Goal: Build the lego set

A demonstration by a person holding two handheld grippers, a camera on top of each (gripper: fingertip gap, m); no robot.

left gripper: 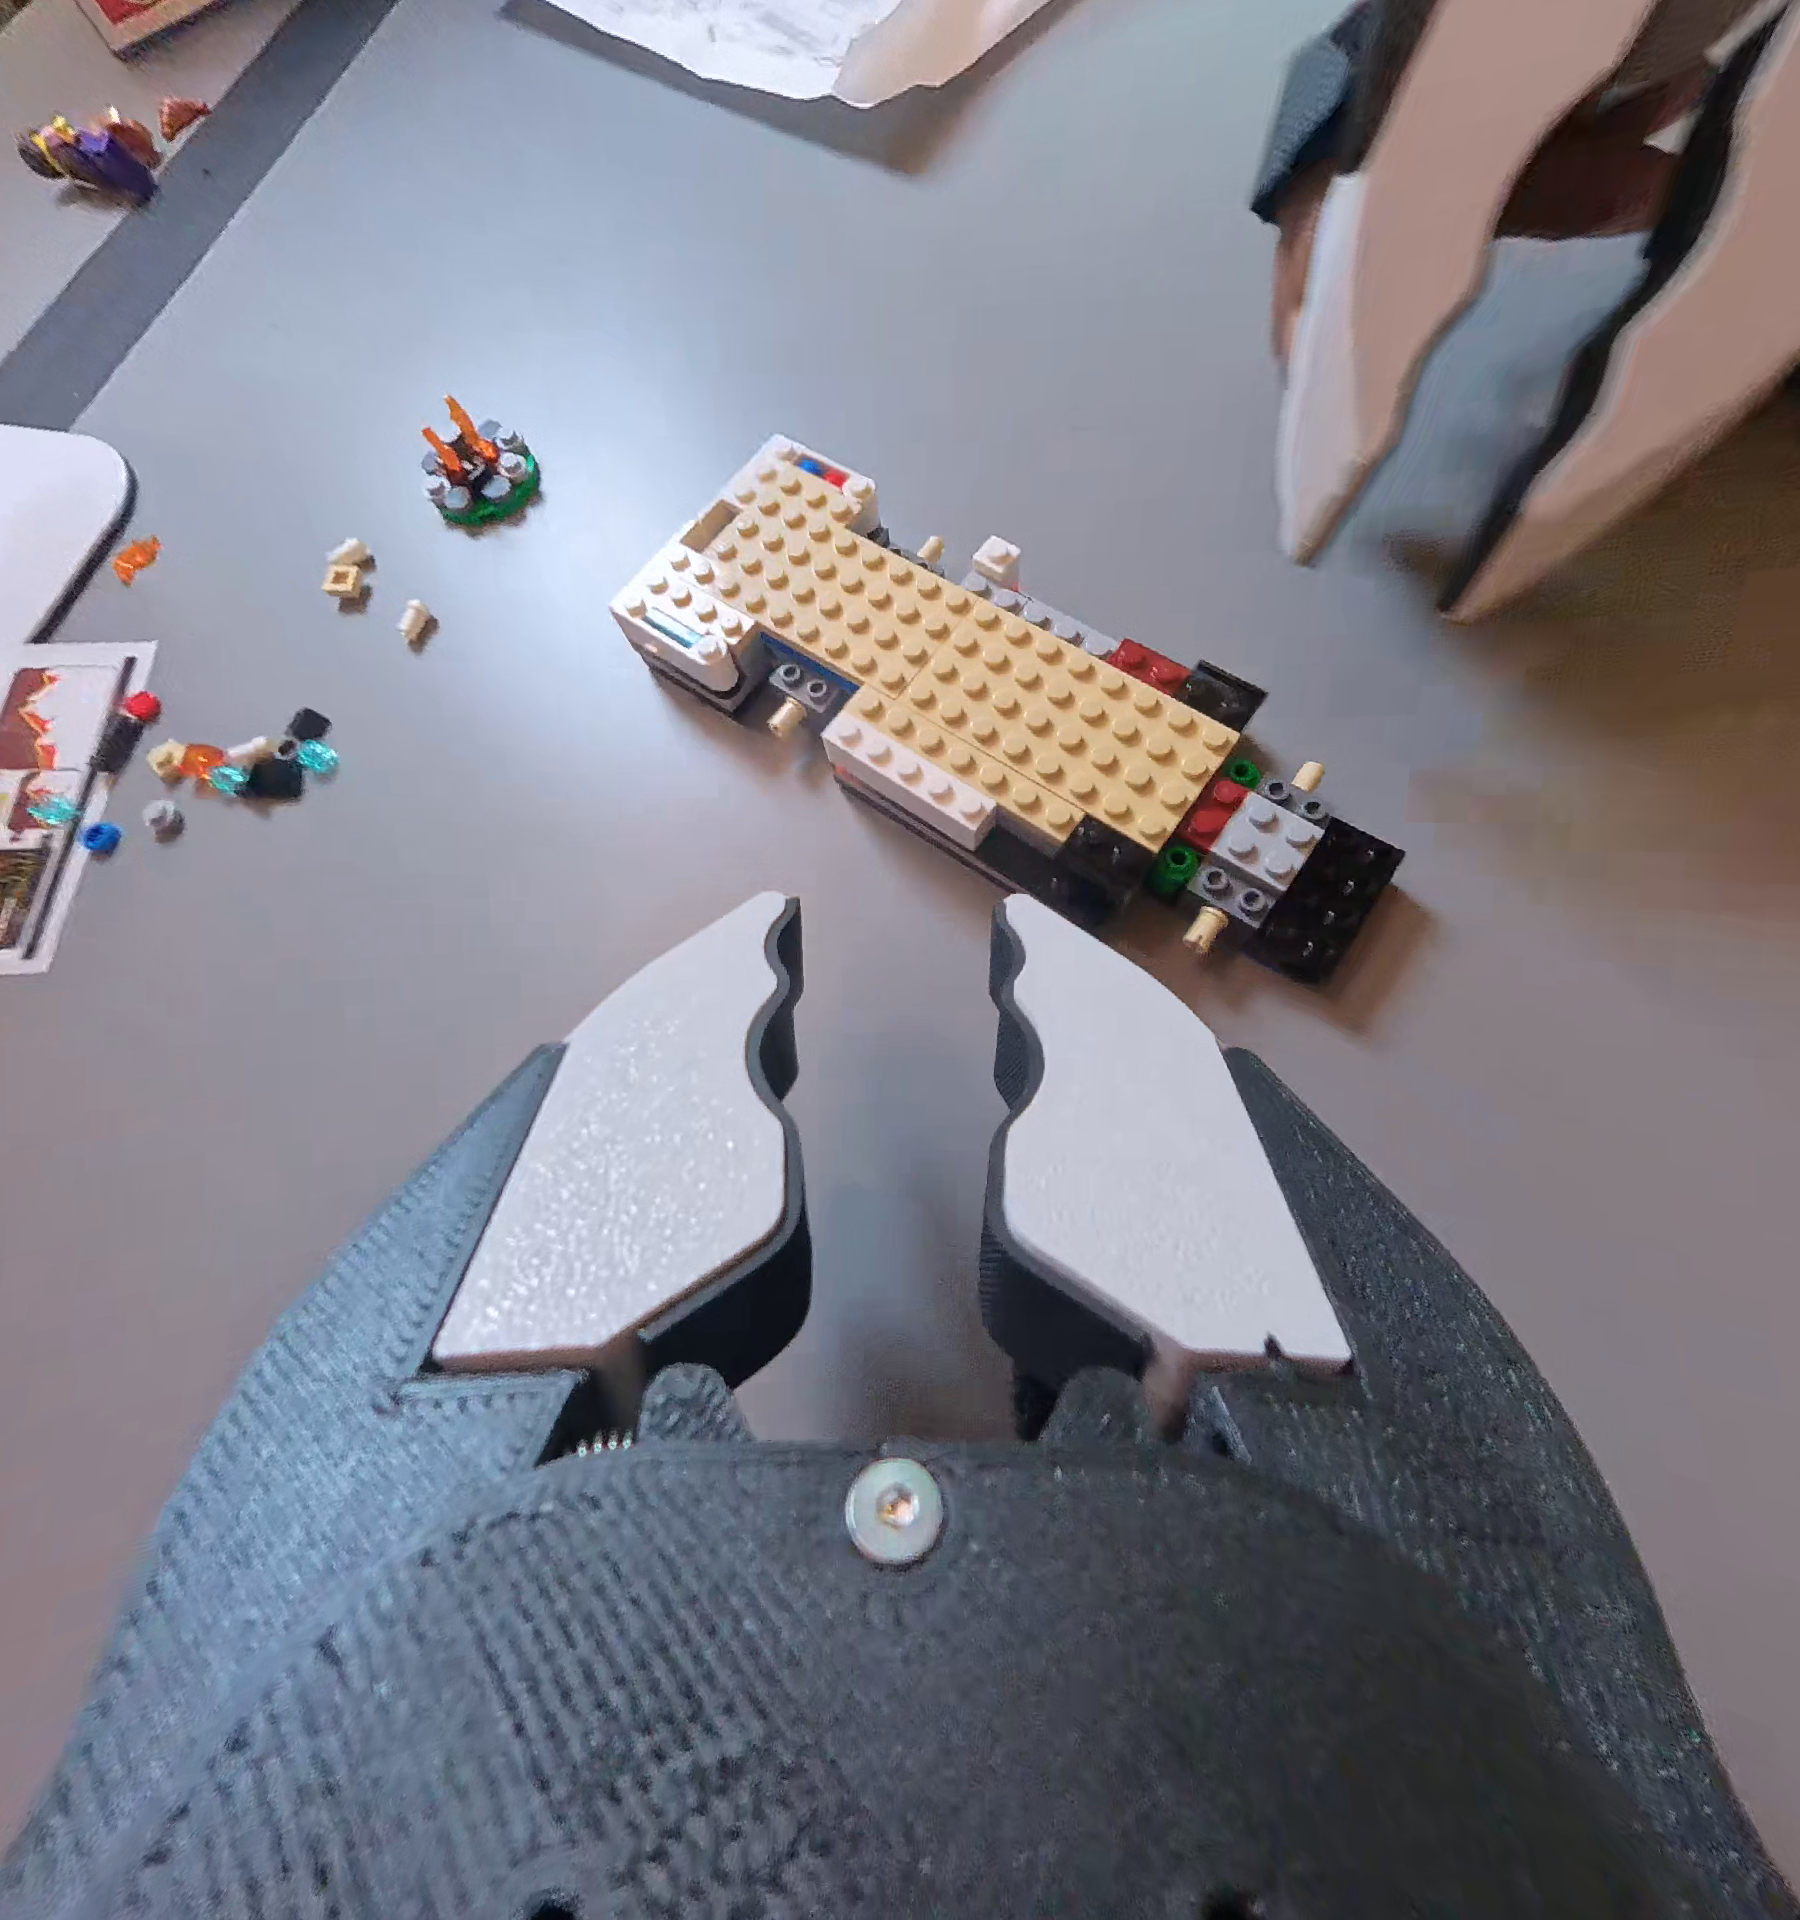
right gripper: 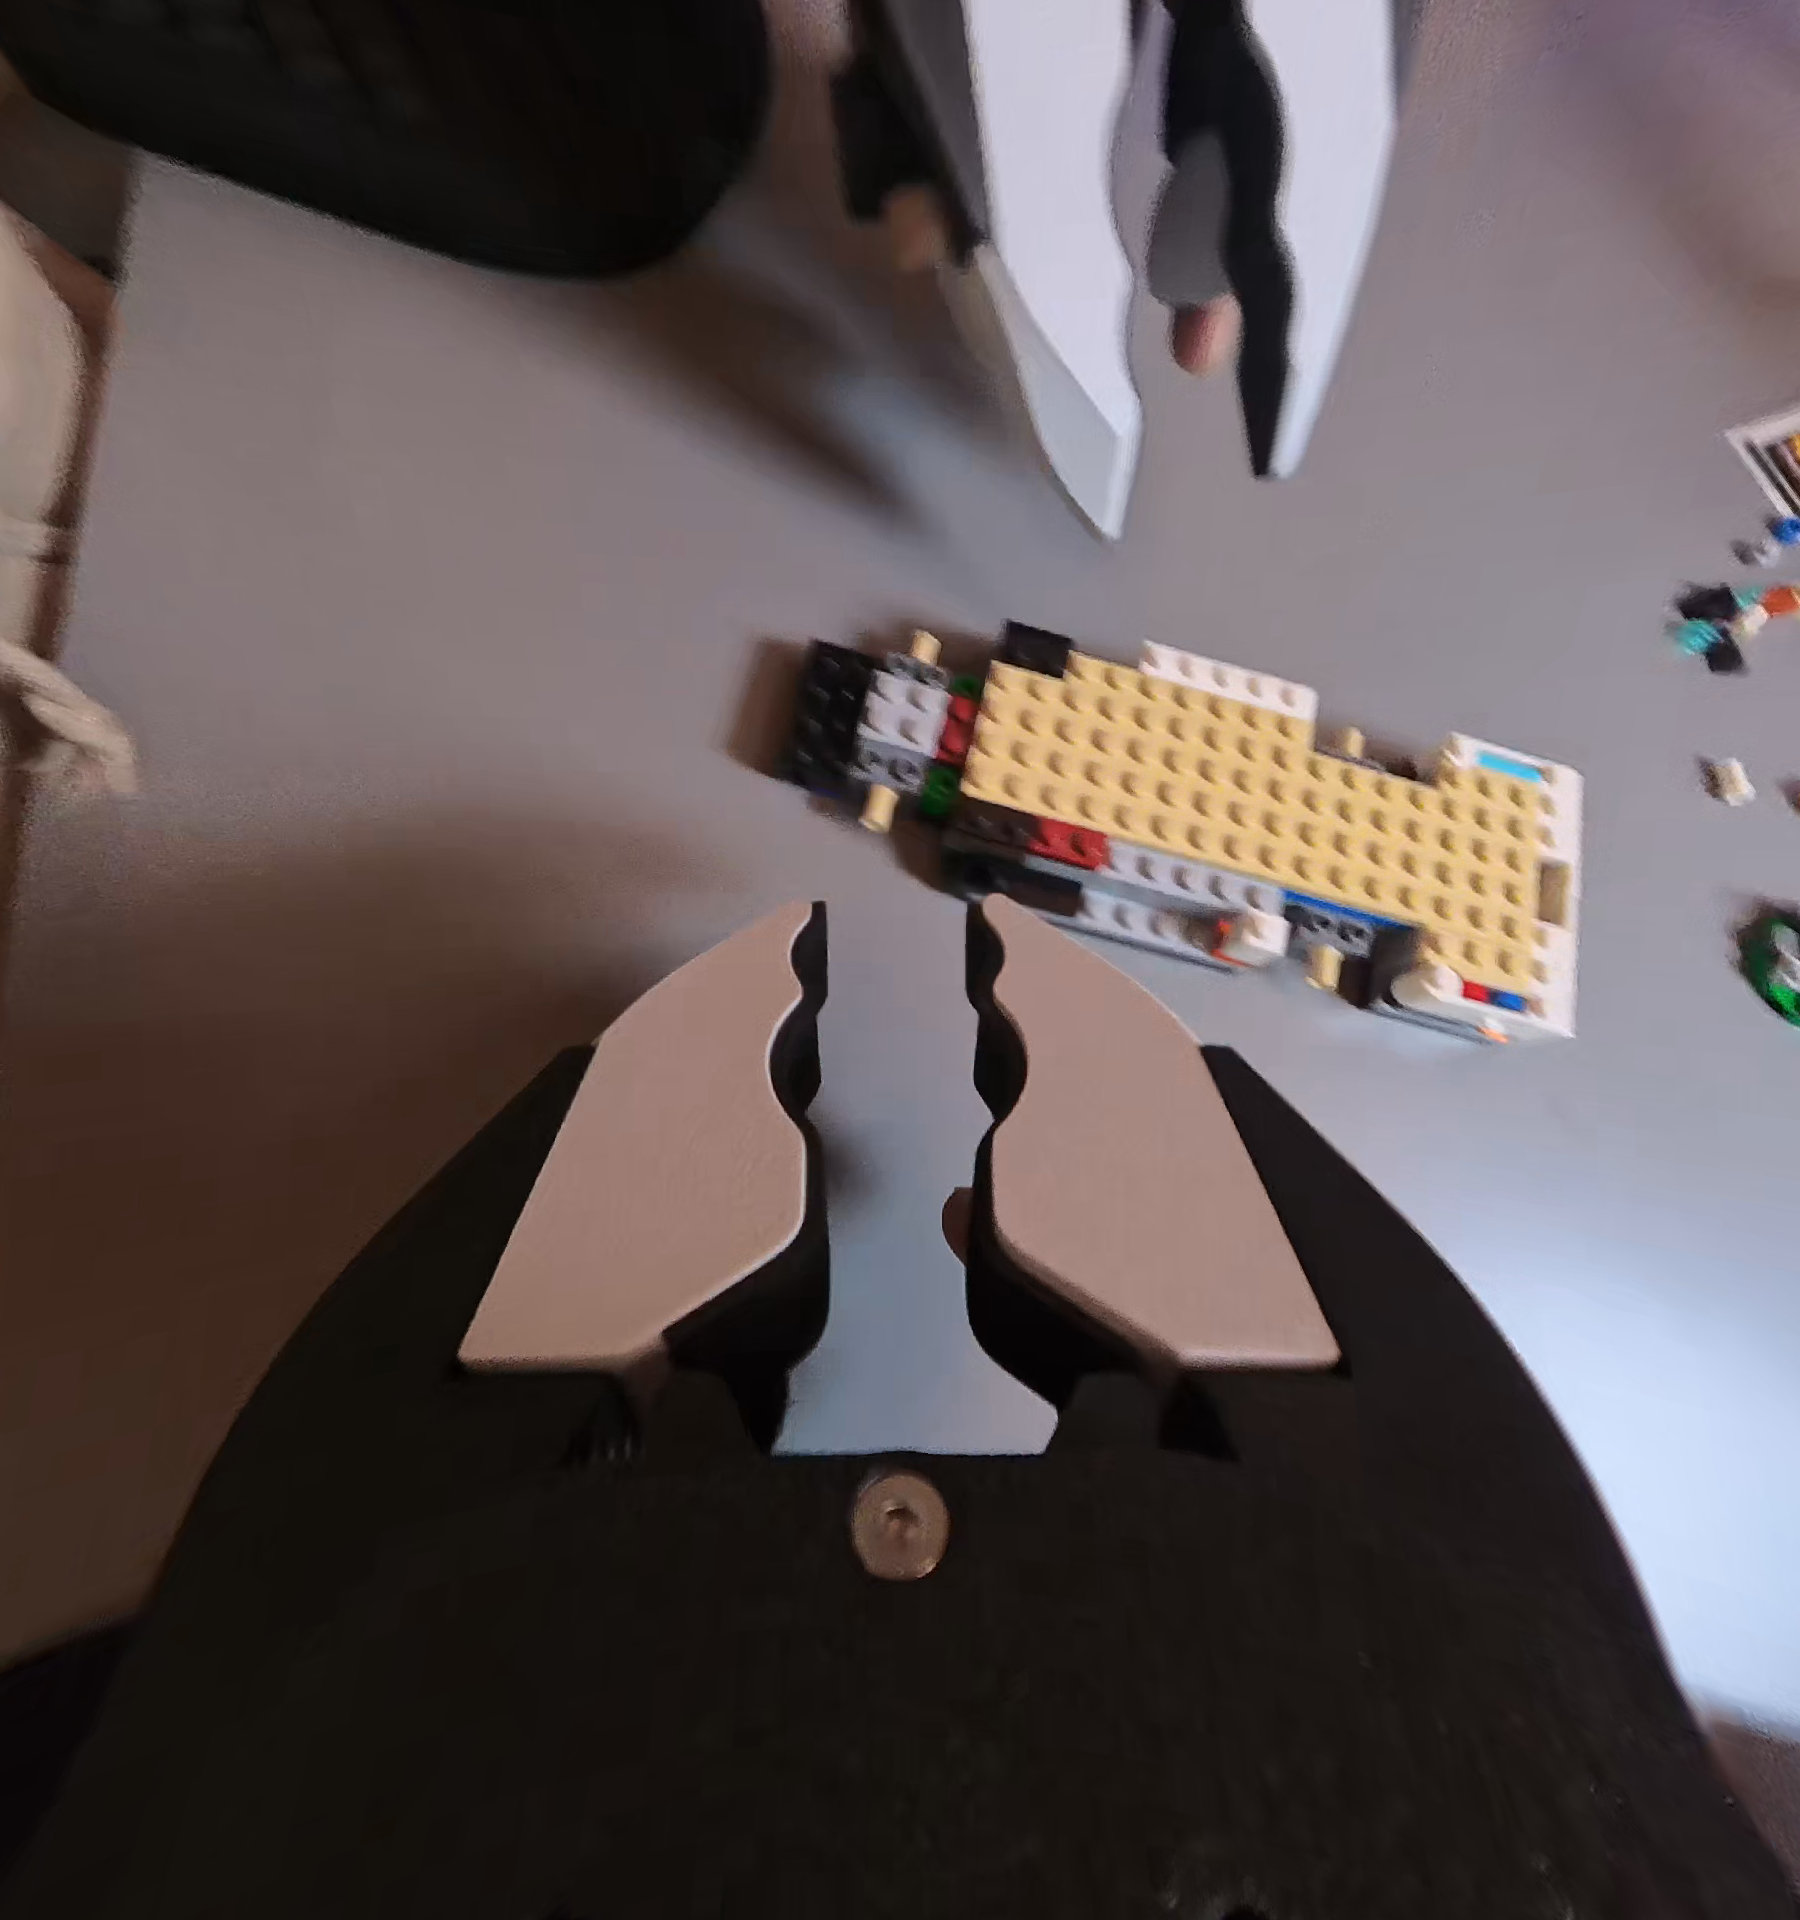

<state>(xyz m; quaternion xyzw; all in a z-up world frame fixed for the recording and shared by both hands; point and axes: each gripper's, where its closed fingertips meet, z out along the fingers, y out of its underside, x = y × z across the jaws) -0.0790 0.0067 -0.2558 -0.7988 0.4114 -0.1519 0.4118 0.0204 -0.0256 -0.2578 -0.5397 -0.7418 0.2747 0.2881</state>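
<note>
Brick chassis [left gripper: 989,707] lies mid-desk [left gripper: 563,312]; I hold left tongs [left gripper: 896,914] and right tongs [right gripper: 896,914] open, empty, beside it.

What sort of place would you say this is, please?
Probably a desk or hobby table indoors used for toy-brick building: a grey table carries a half-built brick model, loose small pieces and a sticker sheet.

Bare table [left gripper: 563,1039] lies on both long sides of the brick model [left gripper: 979,675], which sits mid-table as the main obstacle. On the left: loose bricks [left gripper: 252,764], a small round build [left gripper: 480,473] and a sticker sheet [left gripper: 2,810]. Both grippers, left [left gripper: 896,914] and right [right gripper: 896,914], hover with jaws parted and empty, near the model.
</note>
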